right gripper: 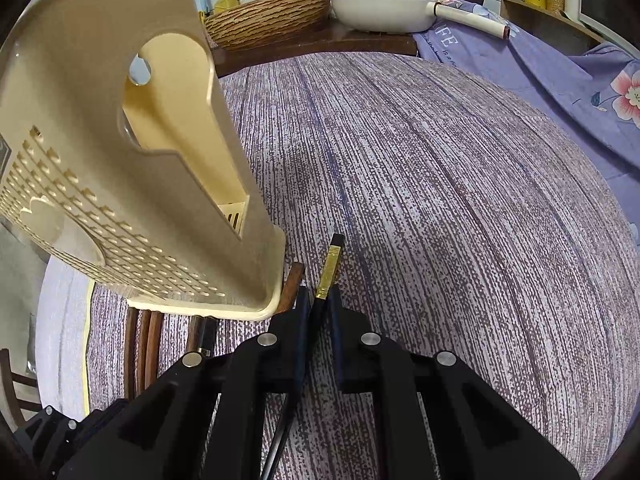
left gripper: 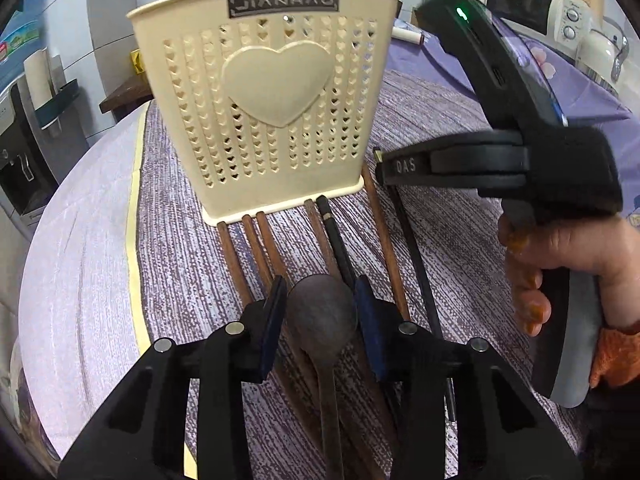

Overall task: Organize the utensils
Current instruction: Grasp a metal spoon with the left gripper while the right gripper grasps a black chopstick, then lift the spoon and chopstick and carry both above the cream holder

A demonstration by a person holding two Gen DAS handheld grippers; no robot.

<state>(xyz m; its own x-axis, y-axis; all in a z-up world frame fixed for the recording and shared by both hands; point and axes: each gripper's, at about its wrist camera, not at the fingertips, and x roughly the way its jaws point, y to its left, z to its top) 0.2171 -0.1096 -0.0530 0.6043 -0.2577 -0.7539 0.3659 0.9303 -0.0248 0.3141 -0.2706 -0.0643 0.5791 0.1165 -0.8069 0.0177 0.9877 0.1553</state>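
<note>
A cream perforated utensil holder with a heart on its front stands on the striped cloth; the right wrist view shows its side. Several brown chopsticks and a black one lie in front of it. A dark wooden spoon lies over them, and my left gripper has its pads against both edges of the bowl. My right gripper, held by a hand, is shut on a black chopstick with a gold band, just right of the holder's base.
Behind the table are a white pan with a long handle and a woven basket. A toaster oven and kettle stand far right on floral purple cloth. The table's yellow-trimmed edge runs along the left.
</note>
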